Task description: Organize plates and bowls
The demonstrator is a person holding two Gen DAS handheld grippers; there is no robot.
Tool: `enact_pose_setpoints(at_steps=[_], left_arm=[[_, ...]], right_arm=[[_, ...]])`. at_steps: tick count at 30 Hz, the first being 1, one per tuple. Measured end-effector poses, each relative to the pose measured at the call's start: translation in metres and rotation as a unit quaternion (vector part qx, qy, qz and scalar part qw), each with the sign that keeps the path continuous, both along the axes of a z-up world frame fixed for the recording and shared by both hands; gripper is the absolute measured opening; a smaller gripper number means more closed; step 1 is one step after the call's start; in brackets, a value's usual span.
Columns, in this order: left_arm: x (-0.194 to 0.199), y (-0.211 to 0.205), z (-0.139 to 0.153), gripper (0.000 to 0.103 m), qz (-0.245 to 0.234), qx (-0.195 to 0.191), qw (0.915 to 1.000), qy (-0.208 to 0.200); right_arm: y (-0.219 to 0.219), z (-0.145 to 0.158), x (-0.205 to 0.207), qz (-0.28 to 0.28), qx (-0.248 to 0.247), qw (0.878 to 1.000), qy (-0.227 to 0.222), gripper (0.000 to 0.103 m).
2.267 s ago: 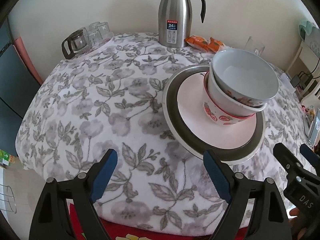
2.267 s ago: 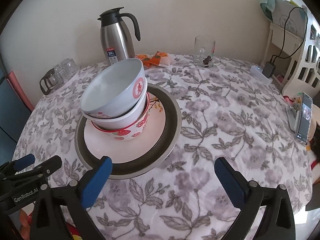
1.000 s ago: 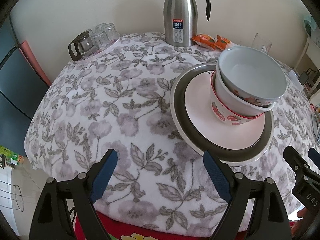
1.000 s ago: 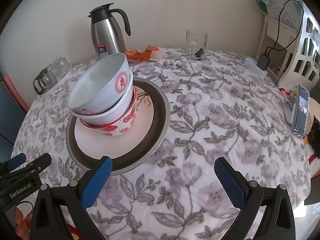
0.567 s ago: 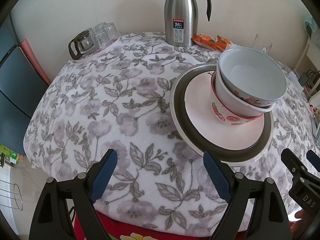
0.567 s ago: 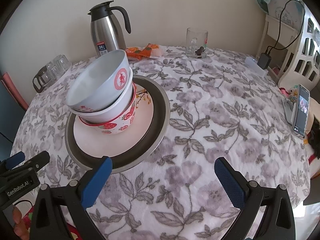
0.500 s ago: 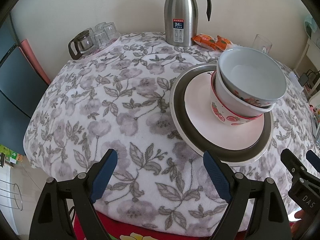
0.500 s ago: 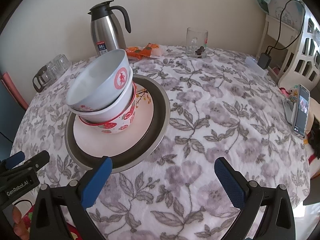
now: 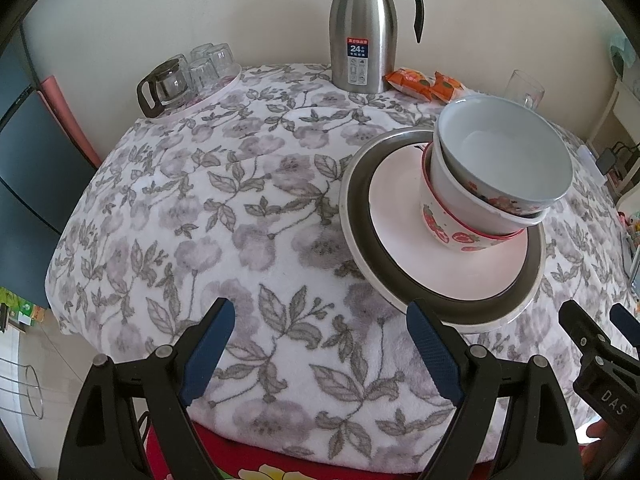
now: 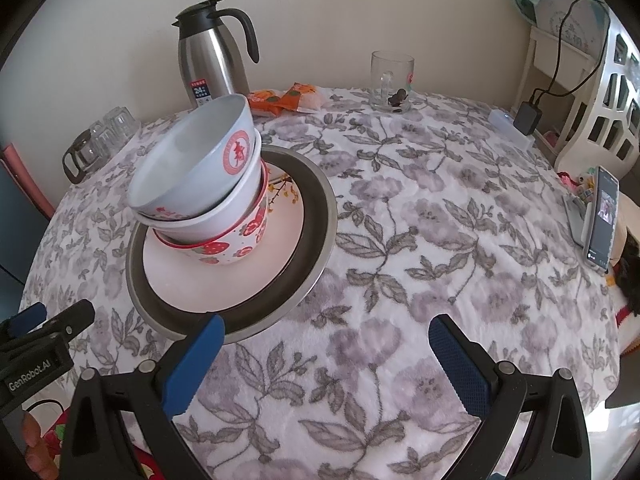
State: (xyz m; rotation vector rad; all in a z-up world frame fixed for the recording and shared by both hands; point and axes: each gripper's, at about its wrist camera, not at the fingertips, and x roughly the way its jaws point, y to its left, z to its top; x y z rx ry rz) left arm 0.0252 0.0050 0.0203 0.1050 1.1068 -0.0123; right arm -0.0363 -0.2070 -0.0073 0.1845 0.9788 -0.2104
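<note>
A grey-rimmed plate lies on the floral tablecloth with a pale pink plate on it. Three nested bowls stand on the pink plate, tilted: a strawberry-patterned bowl at the bottom, a white one in the middle, a pale blue bowl on top. My left gripper hovers open near the table's front edge, left of the stack. My right gripper hovers open to the right of the plates. Both hold nothing.
A steel thermos jug stands at the back by orange snack packets. Upturned glasses and a glass pot sit on a tray back left. A glass mug is back right; a phone leans at the right edge.
Between 2.3 and 1 second ago both views pulled back a little from the stack. Since then nothing has visibly moved.
</note>
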Motion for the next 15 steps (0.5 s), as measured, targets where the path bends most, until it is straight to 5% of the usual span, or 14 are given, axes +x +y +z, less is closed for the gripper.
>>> enact_pose_setpoints(at_steps=[15], left_arm=[[-0.0002, -0.0012, -0.0003, 0.088, 0.001, 0.001, 1.0, 0.003]], right_arm=[[0.0004, -0.0012, 0.0006, -0.003, 0.002, 1.0, 0.005, 0.103]])
